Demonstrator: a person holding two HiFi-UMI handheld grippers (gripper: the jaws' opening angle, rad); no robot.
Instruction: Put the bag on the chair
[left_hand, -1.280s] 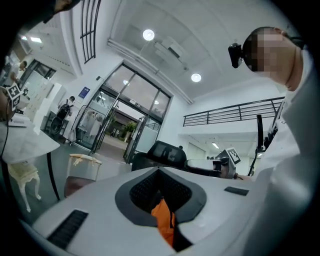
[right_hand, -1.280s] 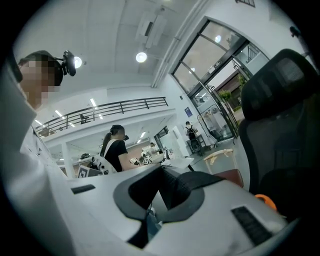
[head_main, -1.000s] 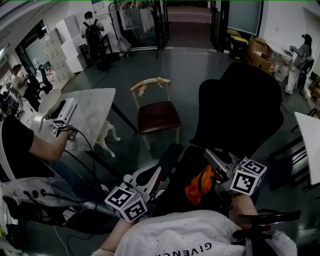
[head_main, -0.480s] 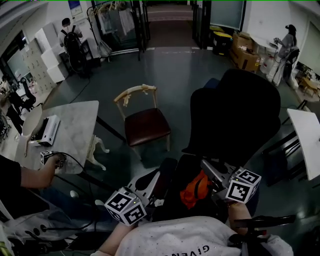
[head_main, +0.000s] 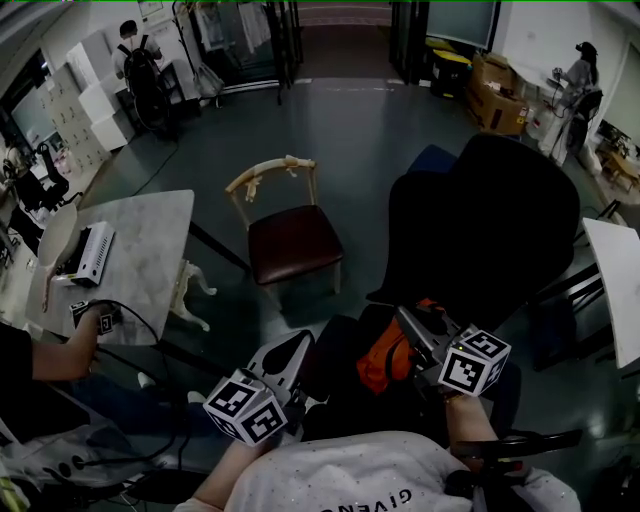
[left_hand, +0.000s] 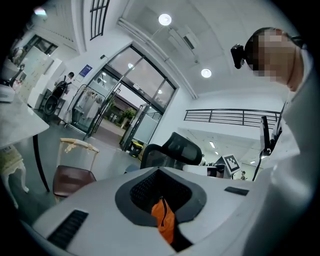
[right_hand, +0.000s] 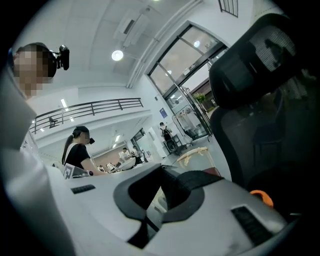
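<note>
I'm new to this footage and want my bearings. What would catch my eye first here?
The orange bag low in the head view, bright against everything dark, with the left gripper shut on its fabric. Just beyond it looms a big black office chair, and mid-floor stands a wooden chair with a brown seat, empty.

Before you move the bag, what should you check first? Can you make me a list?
1. Does the left gripper hold the bag? Ok: it is shut on the orange fabric.
2. Does the right gripper hold too? Ok: it is shut on a black strap.
3. Is the wooden chair seat bare? Ok.
4. Is the office chair seat bare? Cannot tell, it is hidden.
5. Is the bag resting on a chair? Cannot tell.
</note>
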